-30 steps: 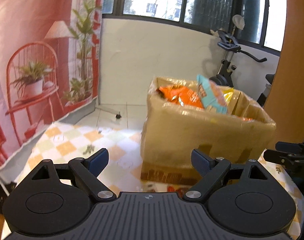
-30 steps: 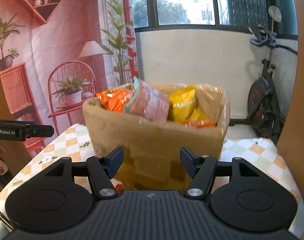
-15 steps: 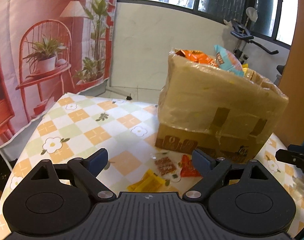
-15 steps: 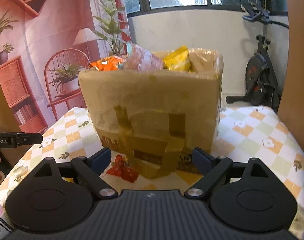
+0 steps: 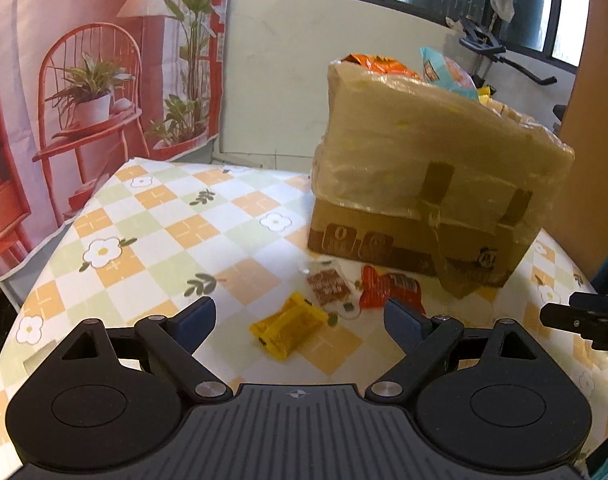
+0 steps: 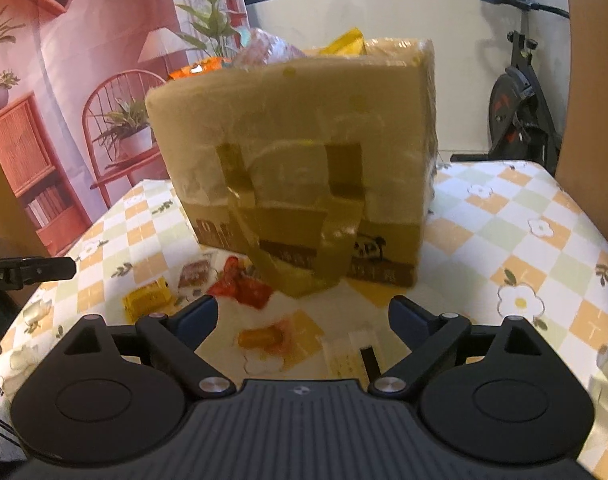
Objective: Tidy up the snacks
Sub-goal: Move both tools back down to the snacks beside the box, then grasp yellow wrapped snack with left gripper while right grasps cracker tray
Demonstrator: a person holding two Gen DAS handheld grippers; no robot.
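A taped cardboard box [image 5: 432, 184] full of snack bags stands on the checked table; it also shows in the right wrist view [image 6: 300, 168]. In front of it lie a yellow packet [image 5: 290, 326], a clear packet with brown snack [image 5: 330, 288] and a red packet [image 5: 388, 290]. My left gripper [image 5: 300, 318] is open and empty, just above the yellow packet. My right gripper [image 6: 303, 318] is open and empty over an orange sweet [image 6: 264, 338] and a white packet [image 6: 350, 356]. The yellow packet [image 6: 148, 300] and the red packet [image 6: 240, 286] show to its left.
The table [image 5: 152, 224] has a flower-check cloth and ends at left and front edges. A printed backdrop [image 5: 64, 80] hangs to the left. An exercise bike [image 6: 520, 104] stands behind at right. The other gripper's tip [image 5: 584, 318] shows at the right edge.
Both grippers have dropped lower and tilted down toward the table. The loose packets in front of the box have come into view. The box top is now above eye level.
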